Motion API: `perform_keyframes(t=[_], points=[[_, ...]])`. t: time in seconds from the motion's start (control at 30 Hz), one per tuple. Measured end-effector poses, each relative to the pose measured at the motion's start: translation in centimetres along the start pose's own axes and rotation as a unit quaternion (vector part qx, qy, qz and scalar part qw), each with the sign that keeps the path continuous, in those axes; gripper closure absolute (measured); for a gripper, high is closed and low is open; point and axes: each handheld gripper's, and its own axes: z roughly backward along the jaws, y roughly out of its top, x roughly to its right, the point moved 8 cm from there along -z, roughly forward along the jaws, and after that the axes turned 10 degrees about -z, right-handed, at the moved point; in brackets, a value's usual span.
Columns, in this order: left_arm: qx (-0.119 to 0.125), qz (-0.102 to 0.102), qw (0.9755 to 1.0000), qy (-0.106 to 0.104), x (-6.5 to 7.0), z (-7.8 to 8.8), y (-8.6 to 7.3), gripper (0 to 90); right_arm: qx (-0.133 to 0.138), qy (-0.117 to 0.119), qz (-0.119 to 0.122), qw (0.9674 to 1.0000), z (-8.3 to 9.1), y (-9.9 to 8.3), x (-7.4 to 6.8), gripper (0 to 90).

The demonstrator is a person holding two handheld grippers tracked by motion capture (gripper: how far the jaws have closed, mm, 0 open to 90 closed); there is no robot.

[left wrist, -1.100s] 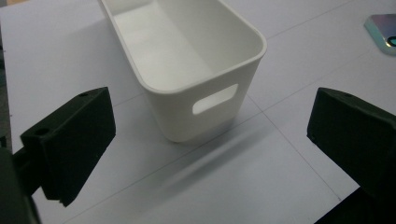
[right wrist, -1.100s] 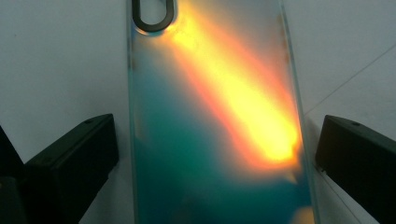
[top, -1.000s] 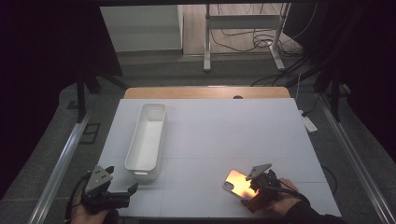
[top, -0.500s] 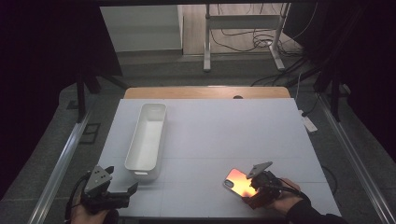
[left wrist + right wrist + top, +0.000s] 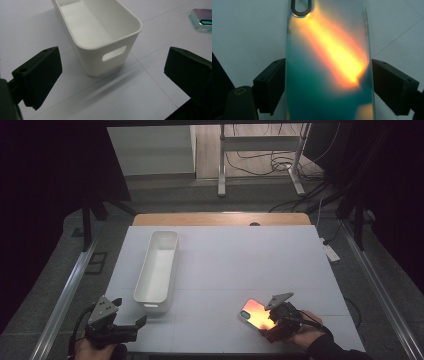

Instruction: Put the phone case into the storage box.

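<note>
A phone with a shiny orange and teal back lies camera end away from me on the white table, near its front right. My right gripper holds the phone's near end. Its jaws have just been closing, and each now presses on one long edge. At the front left, my left gripper stands open just above the table. Its jaws are wide apart and face the near end of an empty white bin, with nothing between them.
The long white bin runs front to back on the left half of the table, its handle slot facing me. The phone lies to its right. Beyond the table's wooden far edge are a floor, a desk frame and cables.
</note>
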Motion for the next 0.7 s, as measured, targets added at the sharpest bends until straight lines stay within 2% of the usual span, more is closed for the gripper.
perform_keyframes(t=[0.37,0.7], points=[[0.002,-0.007,1.0,-0.006,0.1,0.0,0.1,0.3,0.035,0.006,-0.008,0.9993,1.0,0.8,0.1,16.4],[-0.008,-0.023,0.9997,-0.01,0.5,-0.2,0.1,0.0,0.083,0.026,-0.022,0.996,2.3,2.2,0.3,16.4]])
